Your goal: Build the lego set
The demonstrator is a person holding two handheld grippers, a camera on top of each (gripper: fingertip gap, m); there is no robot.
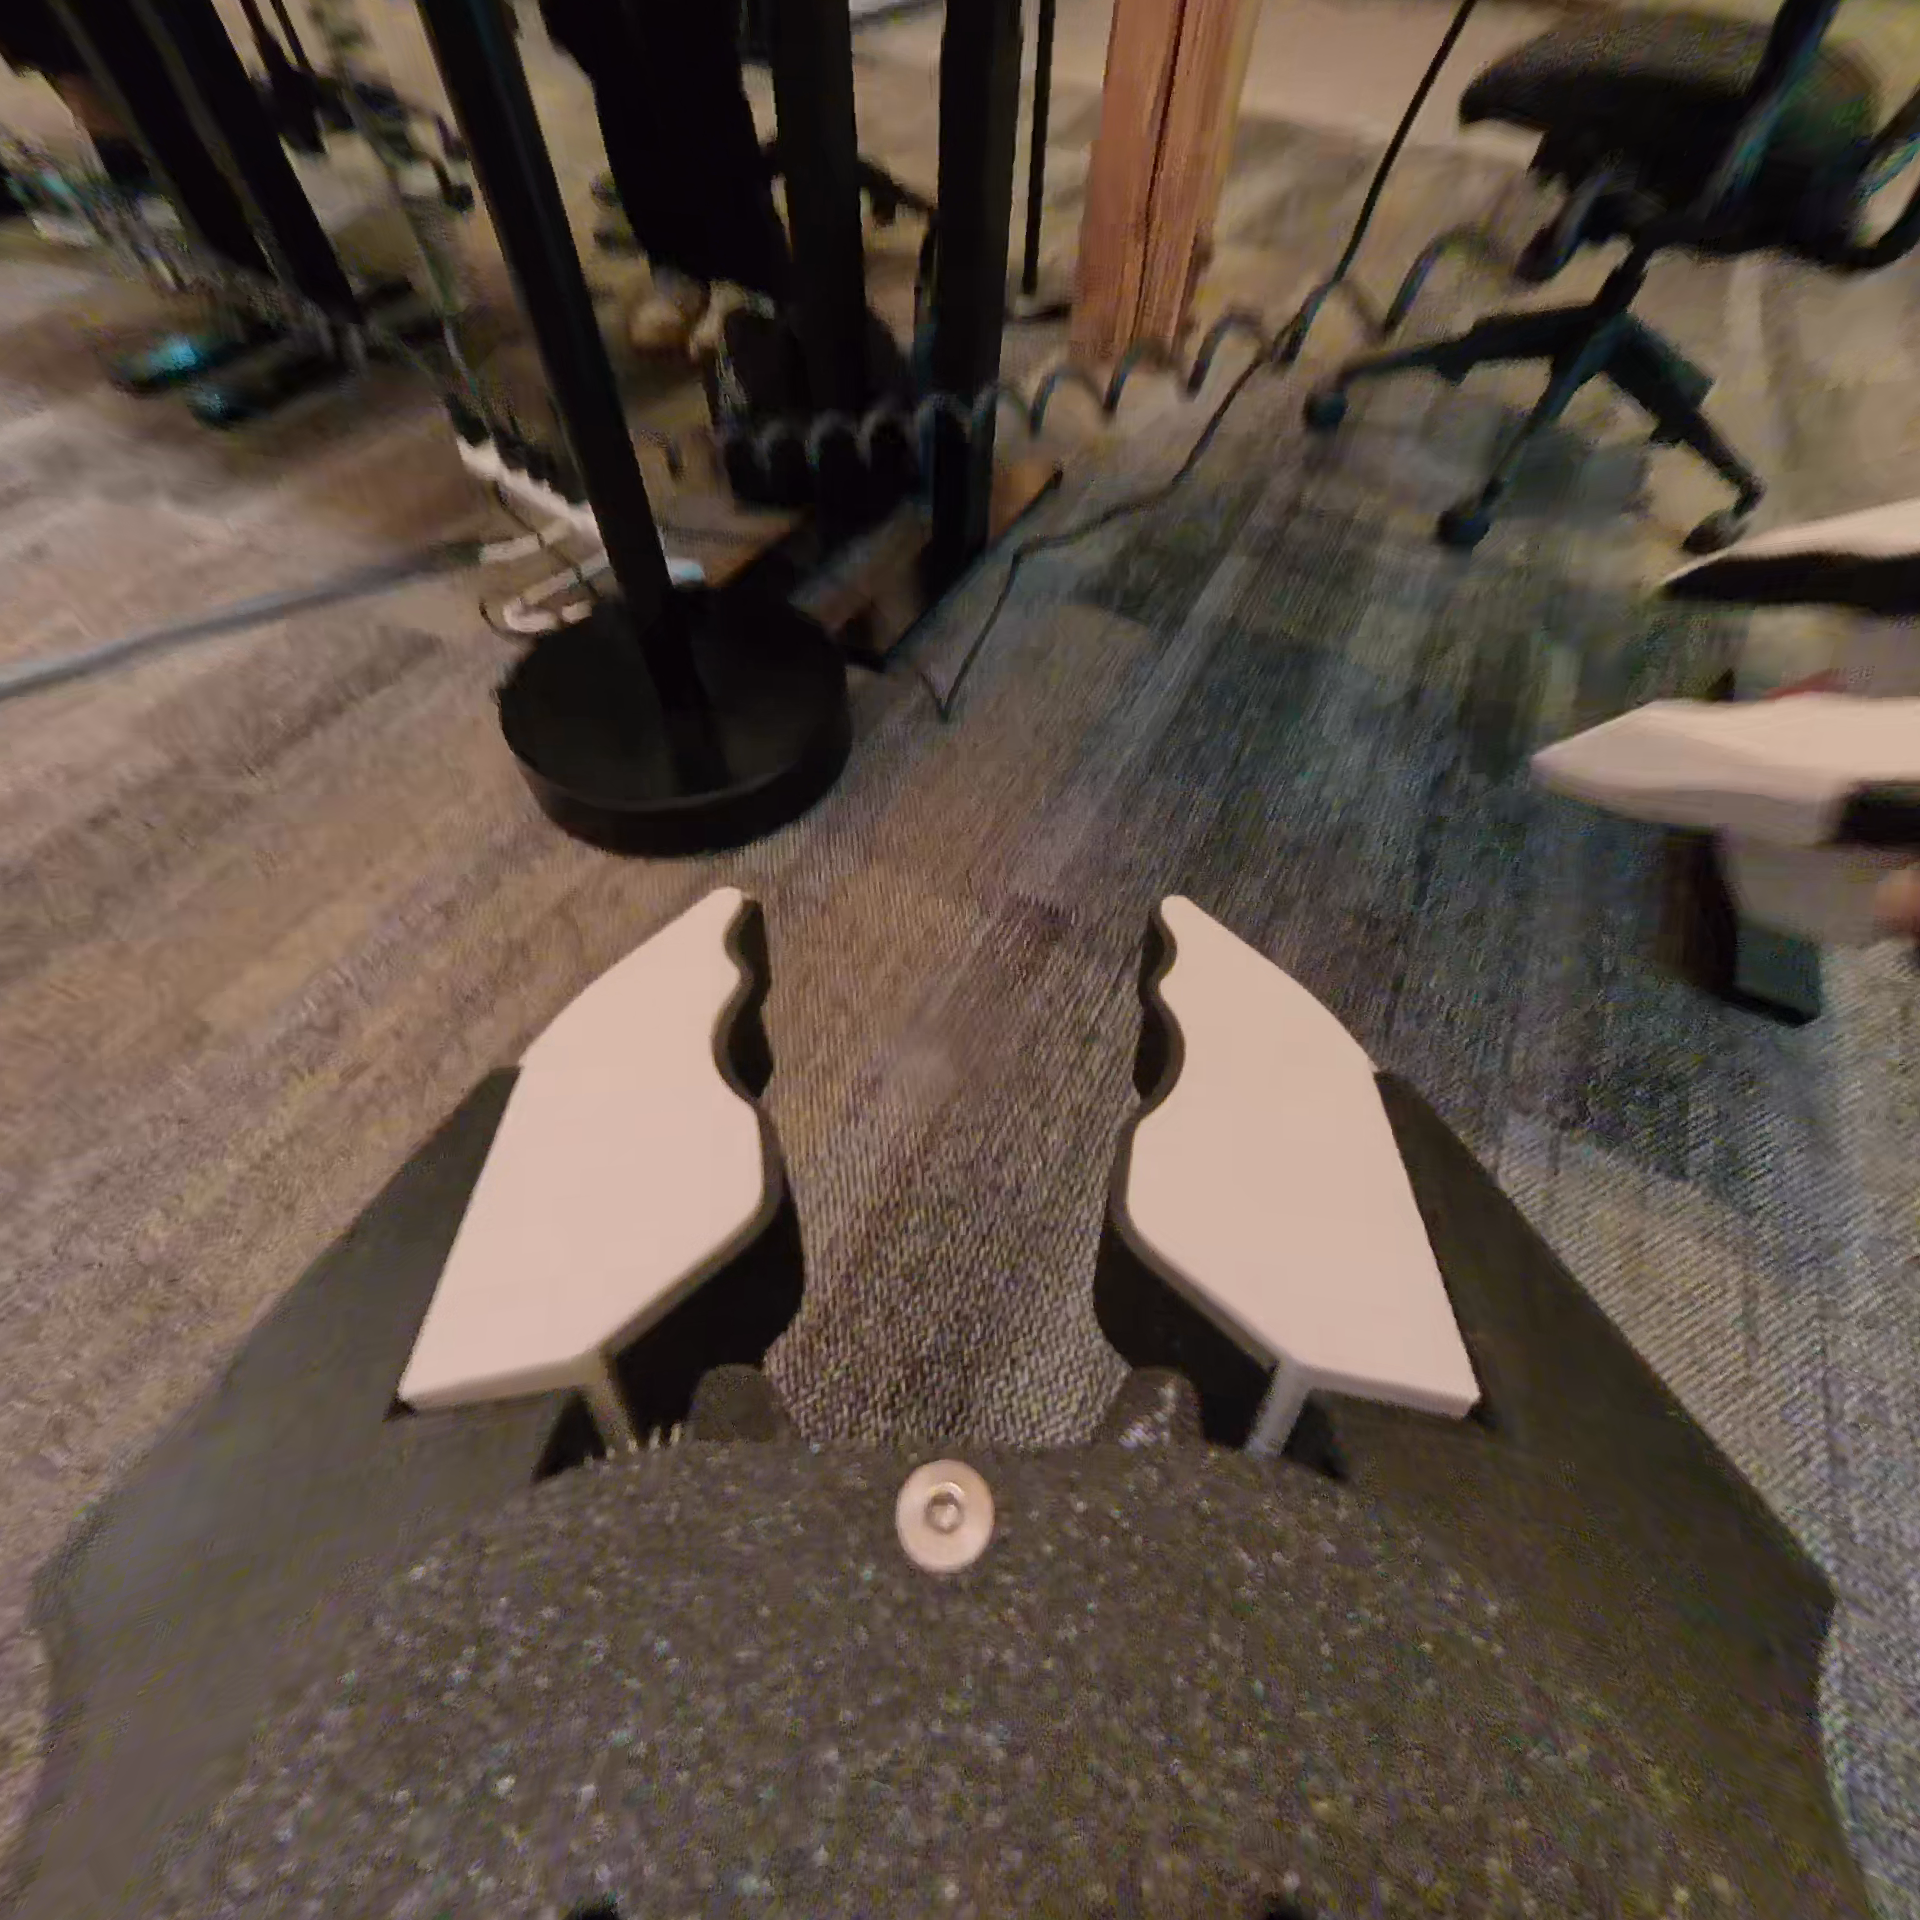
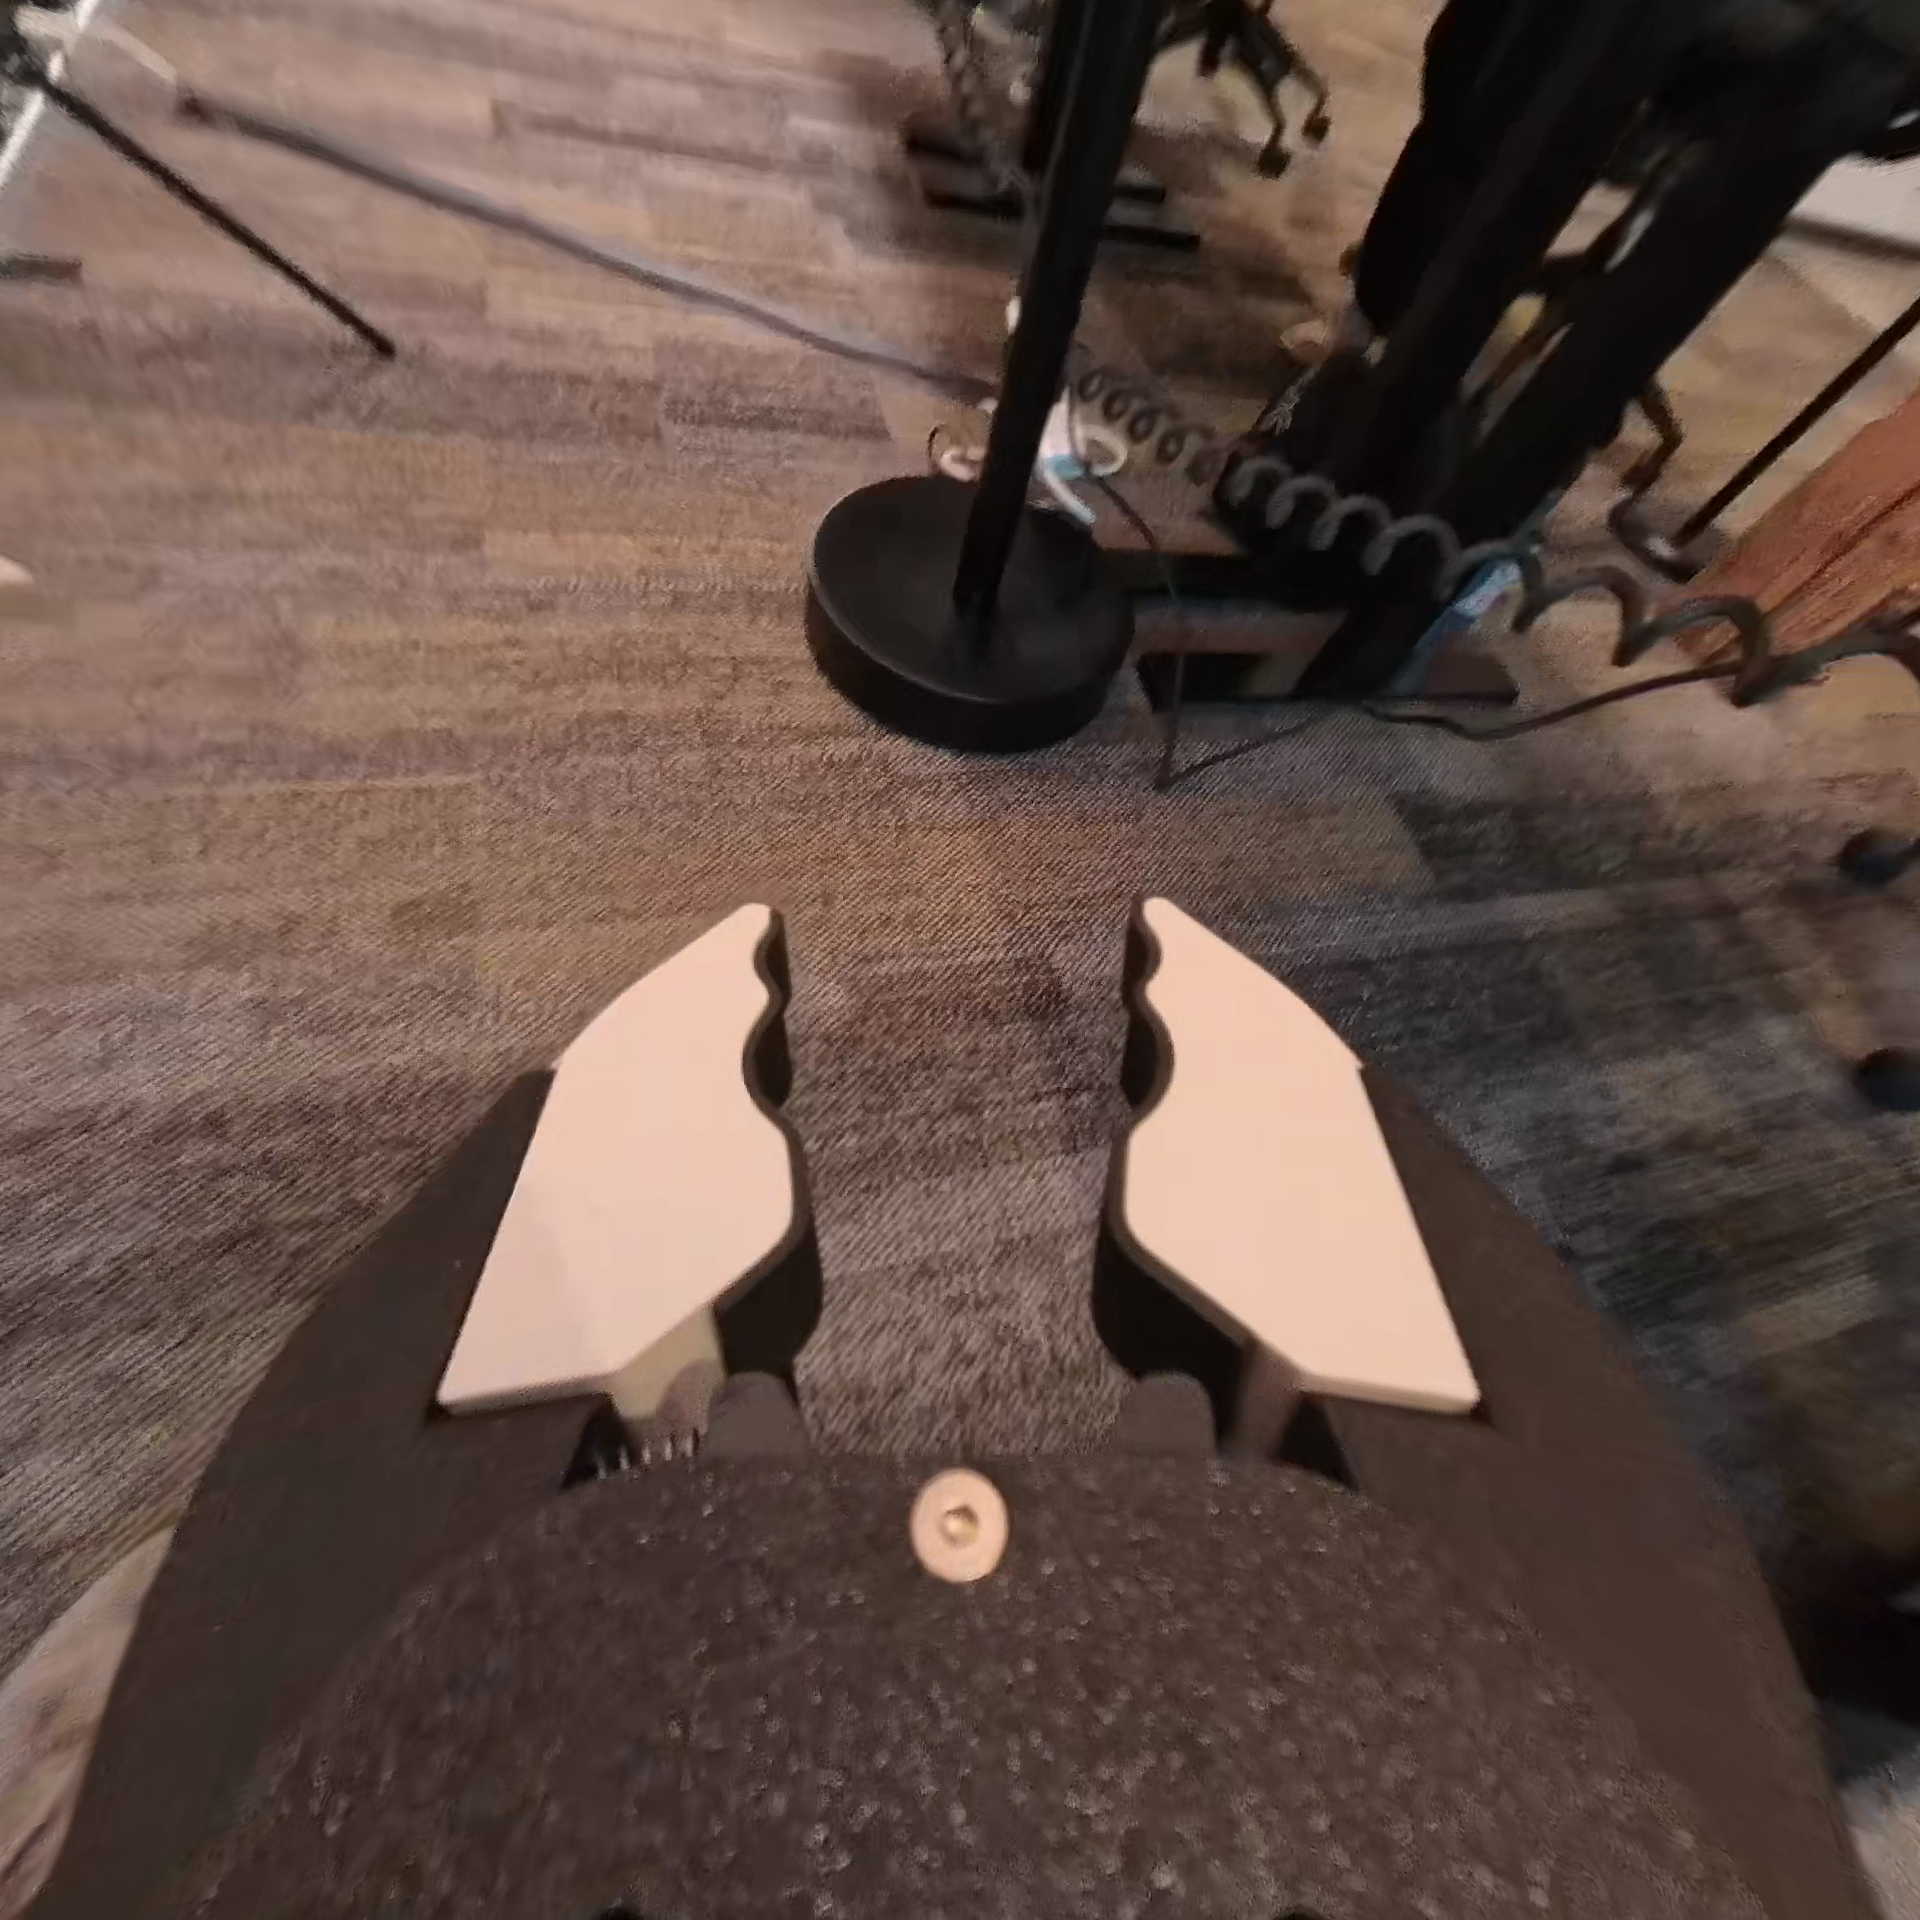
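Office chair (image 1: 1621, 208) in left view only

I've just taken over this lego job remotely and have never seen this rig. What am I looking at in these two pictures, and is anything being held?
Each picture comes from a camera mounted on a hand-held gripper, looking forward along its two white fingers. One is the left gripper, the other the right gripper. Both stand open with nothing between the fingers; only grey carpet shows in the gap.

Both point down at the floor, not a table. Ahead stands a black pole on a round black base, with a coiled black cable, a wooden post and an office chair behind. At the left view's right edge, the white shapes are the other gripper's fingers. No lego pieces are visible in either view.
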